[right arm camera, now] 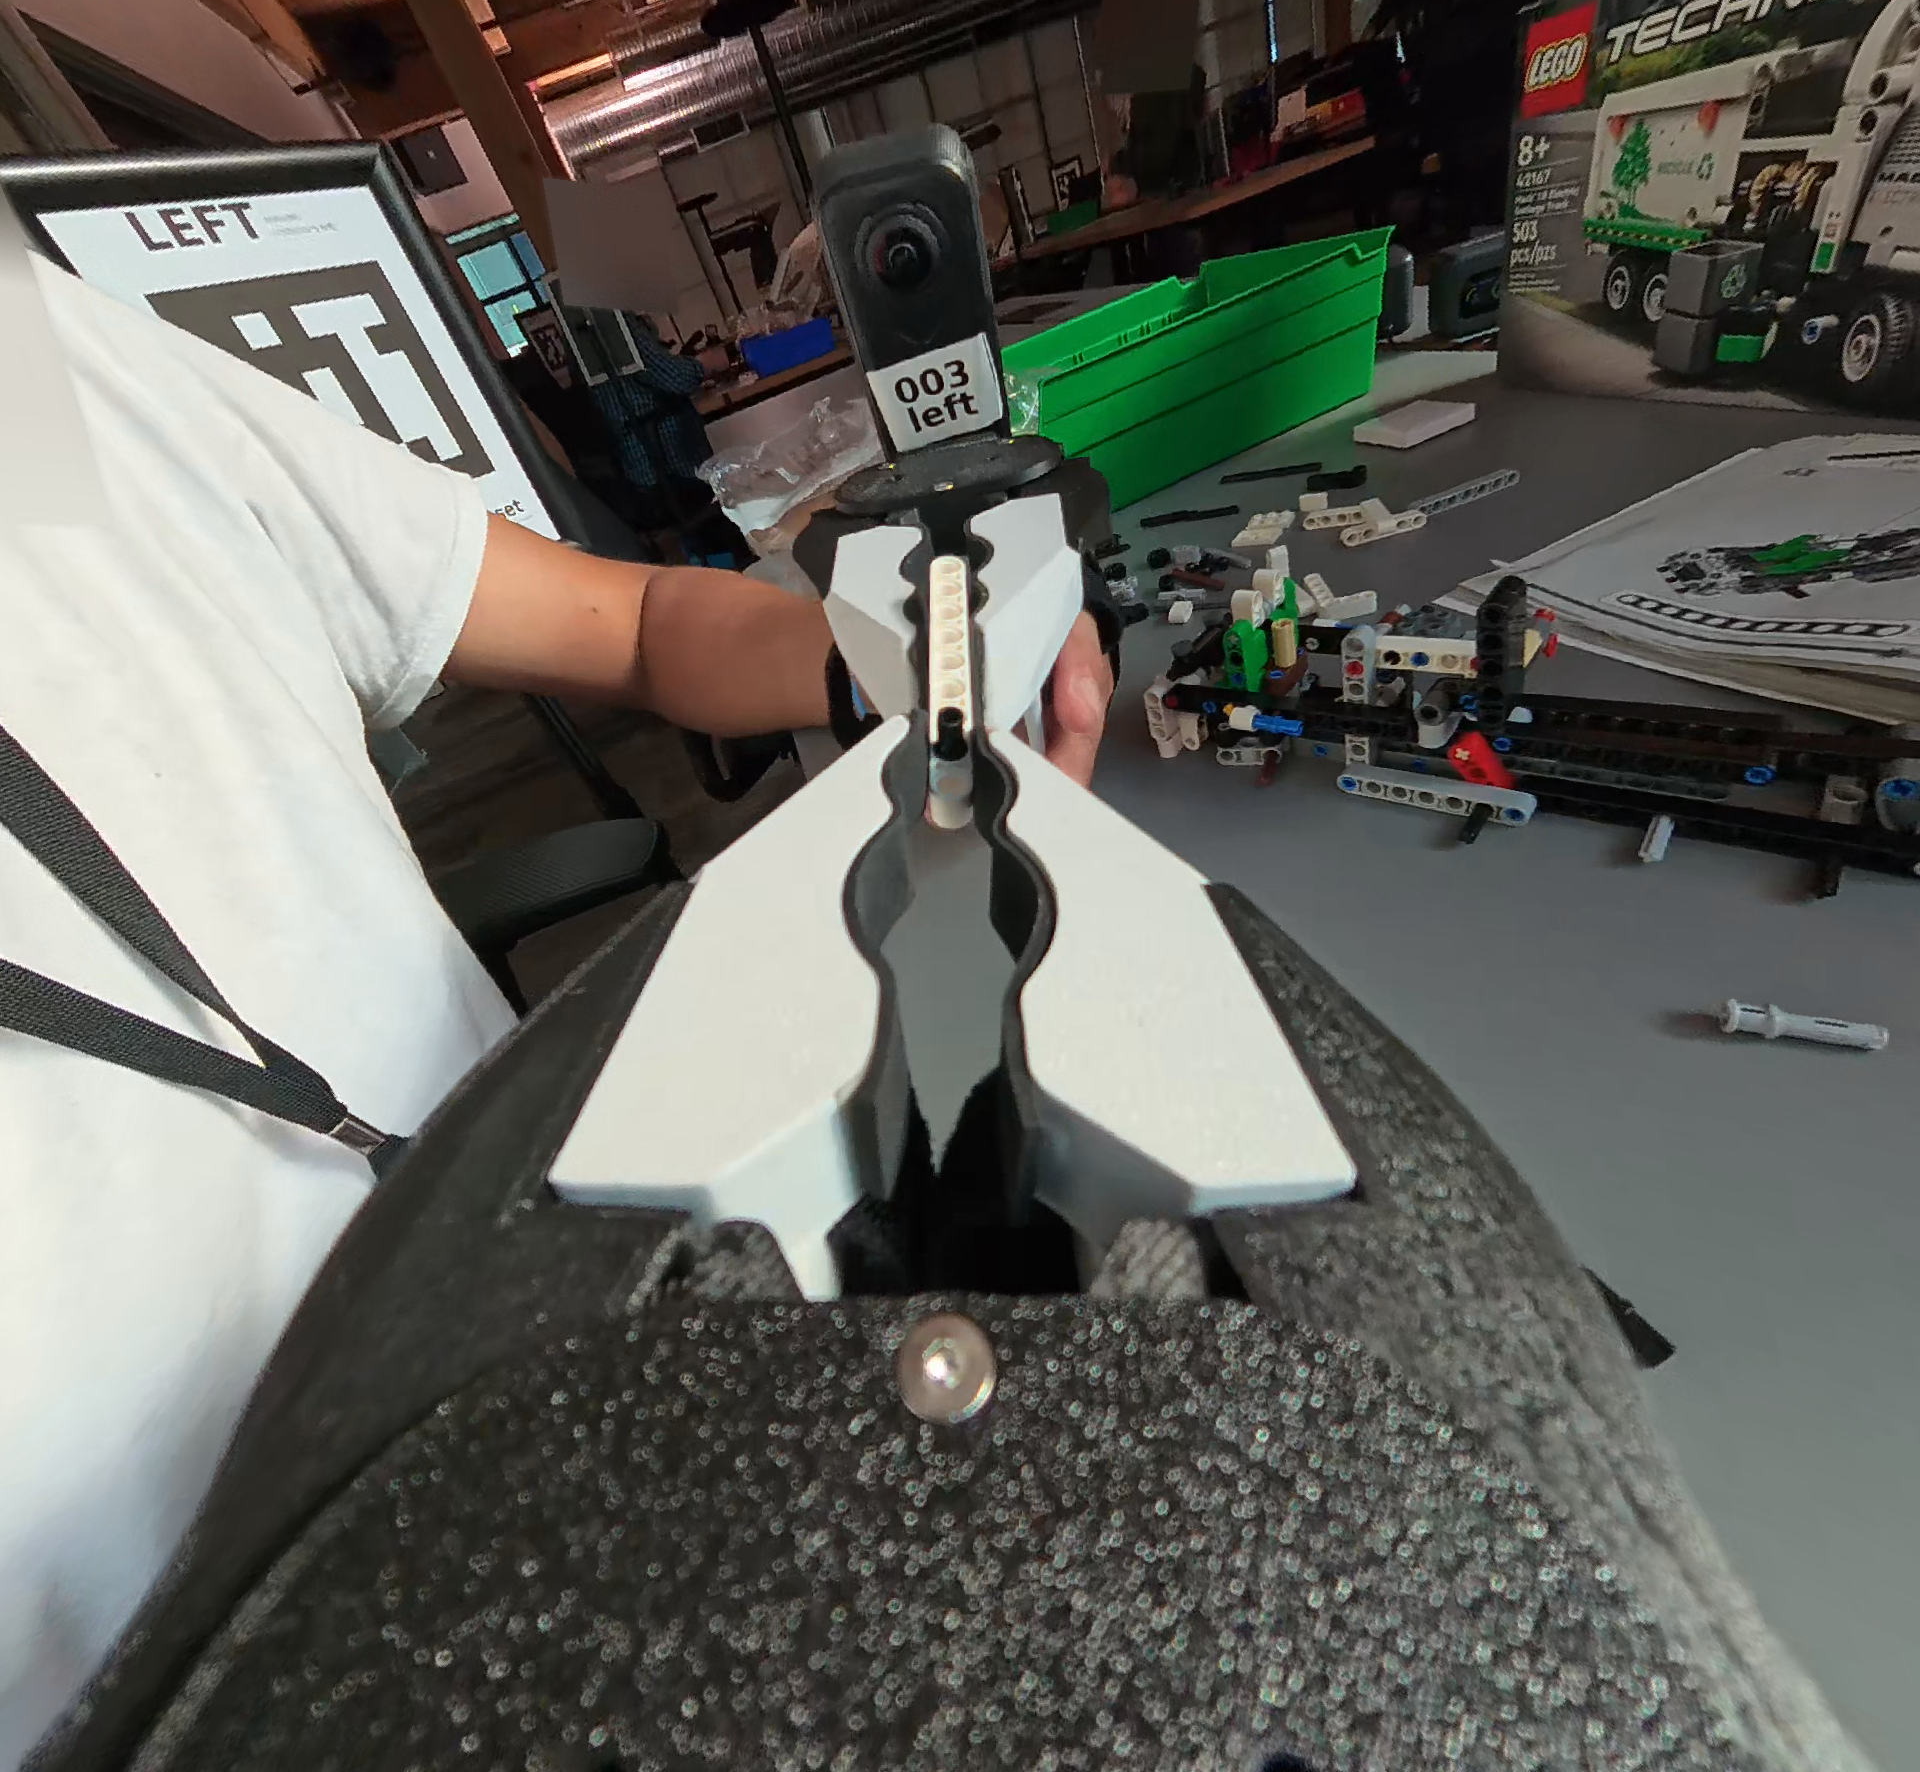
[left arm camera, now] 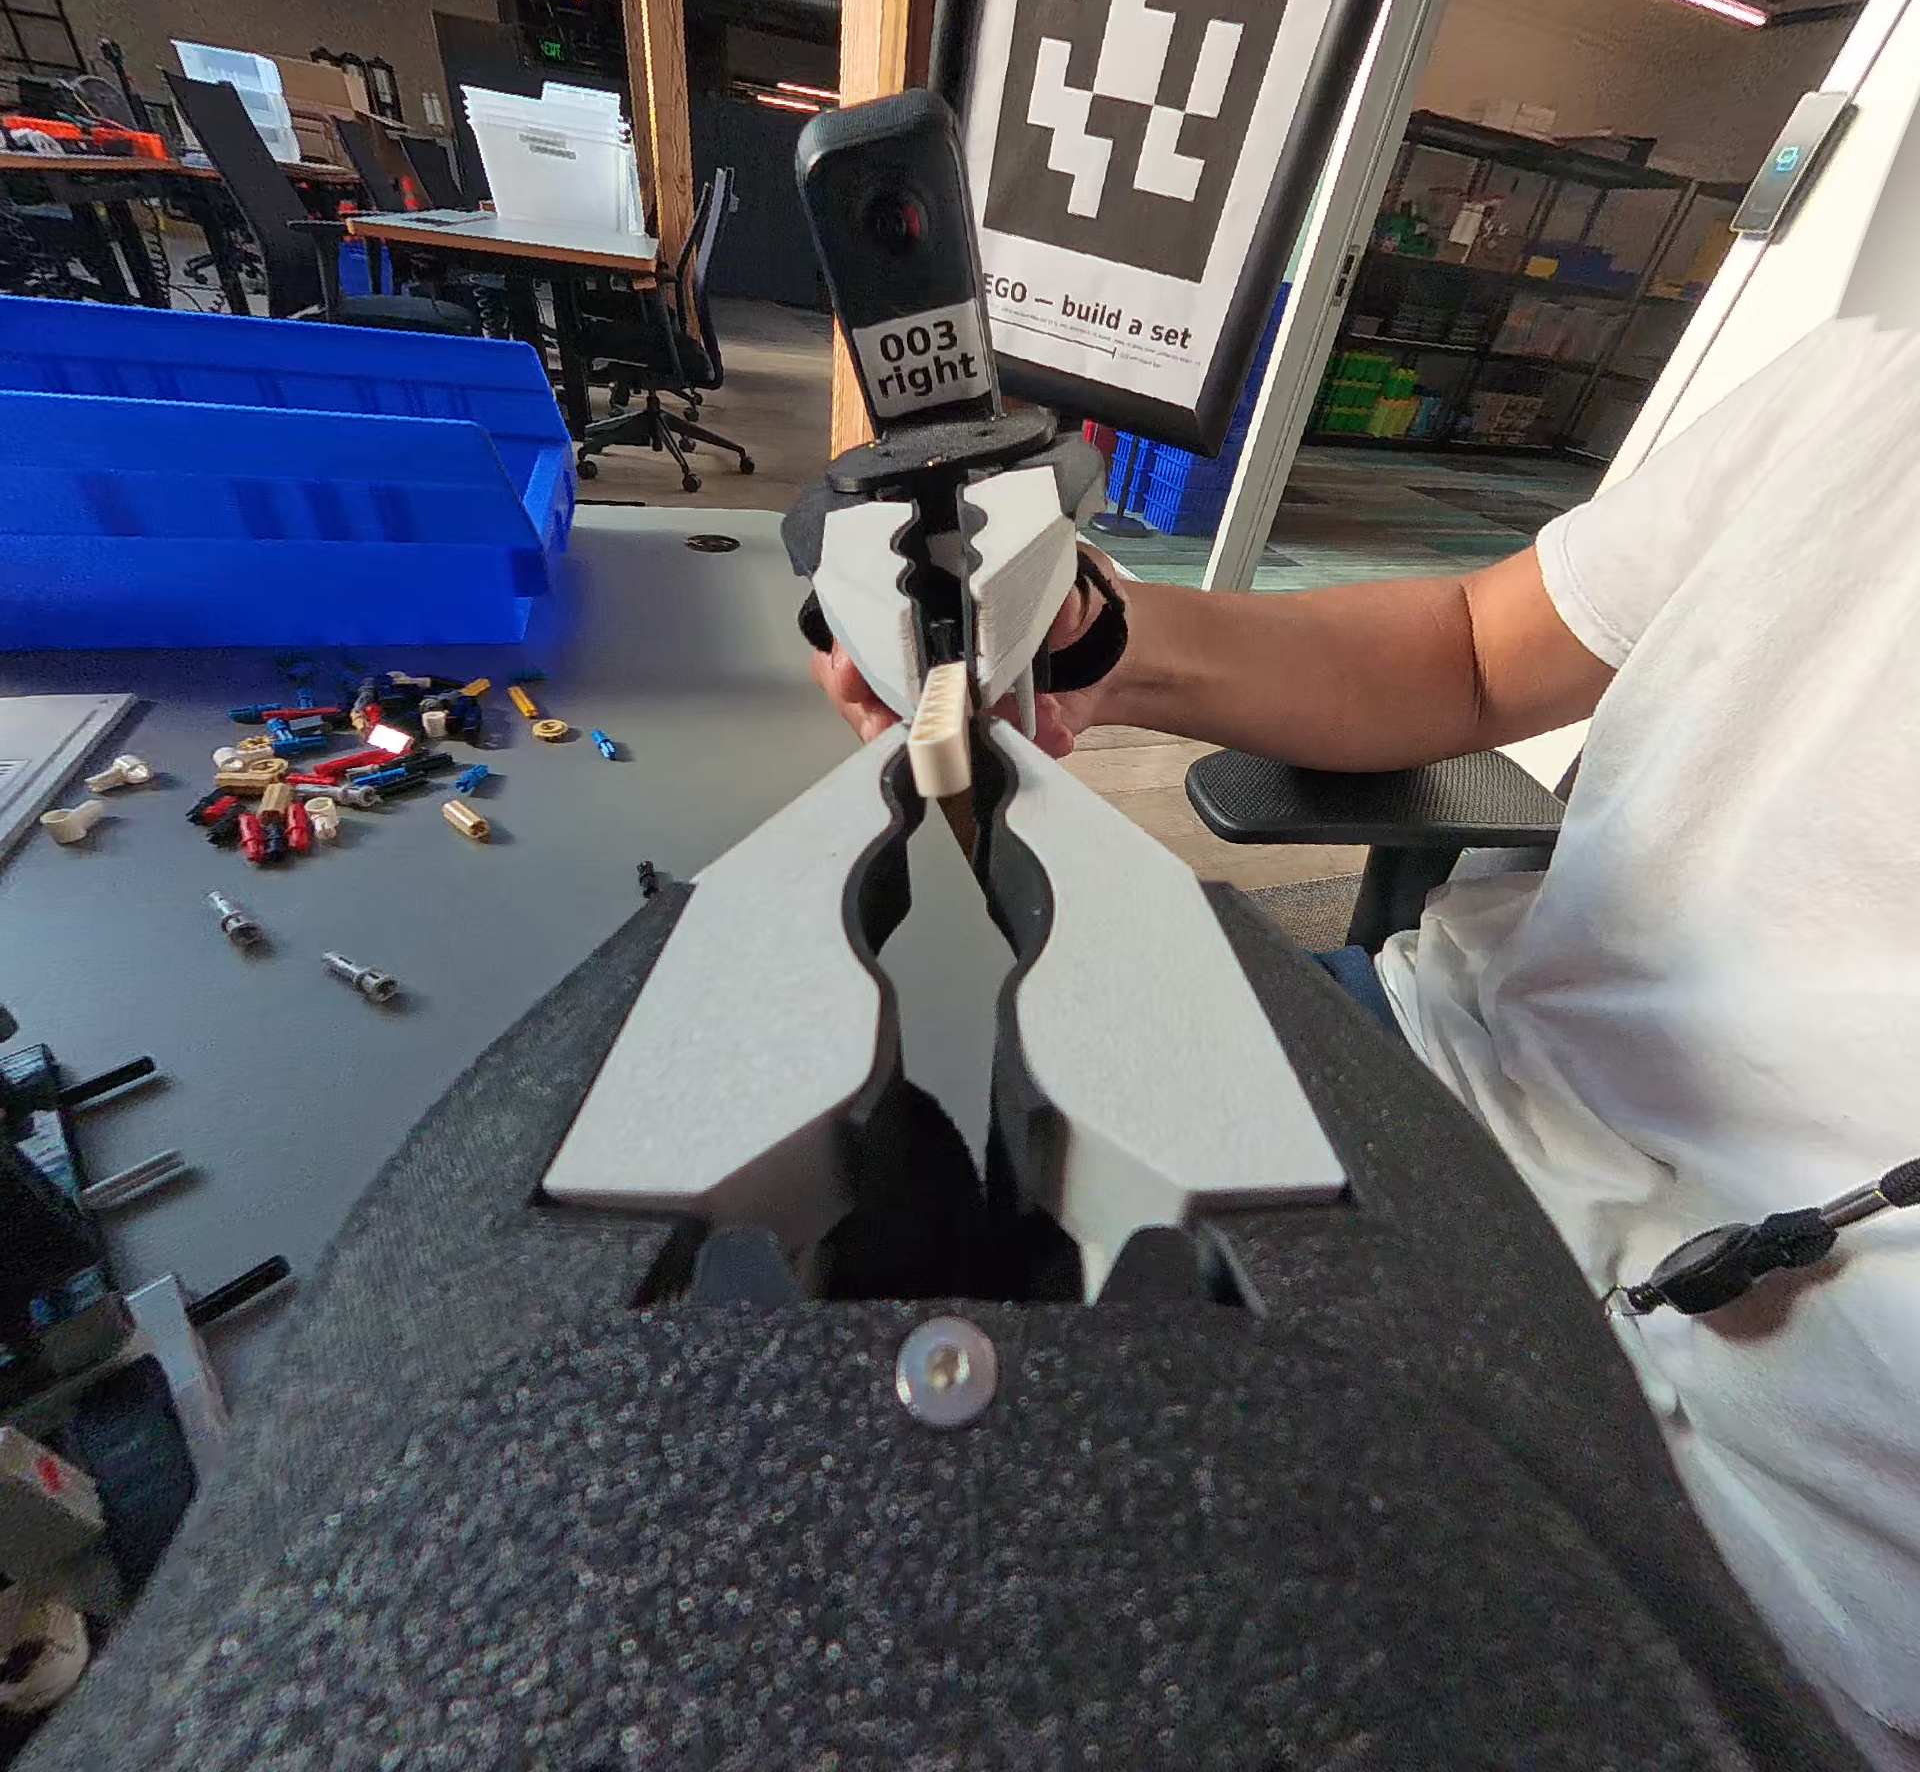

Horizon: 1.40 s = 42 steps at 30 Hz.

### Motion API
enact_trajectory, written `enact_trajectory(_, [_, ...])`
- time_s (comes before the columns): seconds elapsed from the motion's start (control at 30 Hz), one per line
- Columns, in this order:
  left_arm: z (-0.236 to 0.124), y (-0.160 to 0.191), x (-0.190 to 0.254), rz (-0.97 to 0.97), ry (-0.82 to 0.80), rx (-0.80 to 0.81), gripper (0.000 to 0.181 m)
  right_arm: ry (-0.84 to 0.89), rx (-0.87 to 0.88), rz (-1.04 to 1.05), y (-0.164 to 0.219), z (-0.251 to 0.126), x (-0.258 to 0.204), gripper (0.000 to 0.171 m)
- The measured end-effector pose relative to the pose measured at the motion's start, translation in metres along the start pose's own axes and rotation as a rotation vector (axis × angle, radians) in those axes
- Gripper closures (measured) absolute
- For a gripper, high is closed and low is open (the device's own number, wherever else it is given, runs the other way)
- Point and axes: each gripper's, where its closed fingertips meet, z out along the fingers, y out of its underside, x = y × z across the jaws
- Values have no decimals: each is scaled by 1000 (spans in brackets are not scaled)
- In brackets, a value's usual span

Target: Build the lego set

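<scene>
My left gripper (left arm camera: pixel 943 772) is shut on a white beam with holes (left arm camera: pixel 938 735) and holds it in the air above the grey table's (left arm camera: pixel 436 943) edge. My right gripper (right arm camera: pixel 948 761) faces it tip to tip. It is shut on a small grey and white pin piece (right arm camera: pixel 948 772) with a black pin end (right arm camera: pixel 948 723) that meets the lower end of the beam (right arm camera: pixel 951 626). The left gripper (right arm camera: pixel 951 699) shows straight ahead in the right wrist view, and the right gripper (left arm camera: pixel 943 673) straight ahead in the left wrist view.
A pile of loose pieces (left arm camera: pixel 332 766) and a blue bin (left arm camera: pixel 260 475) lie on the left. A partly built black chassis (right arm camera: pixel 1455 714), instruction booklet (right arm camera: pixel 1714 579), green bin (right arm camera: pixel 1195 372), set box (right arm camera: pixel 1714 164) and a grey pin (right arm camera: pixel 1803 1026) lie on the right. A chair armrest (left arm camera: pixel 1371 792) is below my arms.
</scene>
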Motion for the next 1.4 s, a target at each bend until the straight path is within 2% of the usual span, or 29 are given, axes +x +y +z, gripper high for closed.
enact_trajectory(0.17, [-1,-3,-1,13,-15,26,170,-2,-21,4,3,3,0,165])
enact_trajectory(0.23, [-2,-4,0,17,-6,26,175,2,-3,4,1,4,1,165])
enact_trajectory(0.43, [-5,-5,-3,-4,-8,15,176,12,-41,-33,7,1,3,160])
enact_trajectory(0.63, [-5,-3,1,-18,30,20,175,2,-87,-19,9,-1,1,165])
enact_trajectory(0.77, [3,10,7,19,41,-42,163,-24,-132,-22,16,5,-5,166])
enact_trajectory(0.9, [2,13,3,31,19,-74,175,21,-151,-27,19,2,2,165])
enact_trajectory(1.07, [2,13,0,27,7,-70,176,32,-174,-47,23,-3,3,167])
enact_trajectory(1.1, [1,12,-2,33,-5,-66,176,27,-168,-55,23,-4,2,171])
enact_trajectory(1.27, [-1,10,-4,32,-13,-64,176,8,-121,-21,17,-7,2,171])
enact_trajectory(1.3, [-1,10,-6,46,-29,-63,176,-6,-111,-4,15,-8,1,171])
enact_trajectory(1.37, [-2,9,-8,102,-62,-61,176,-8,-110,63,14,-7,3,155])
enact_trajectory(1.4, [-1,8,-8,156,-85,-61,176,-15,-107,108,13,-6,4,152])
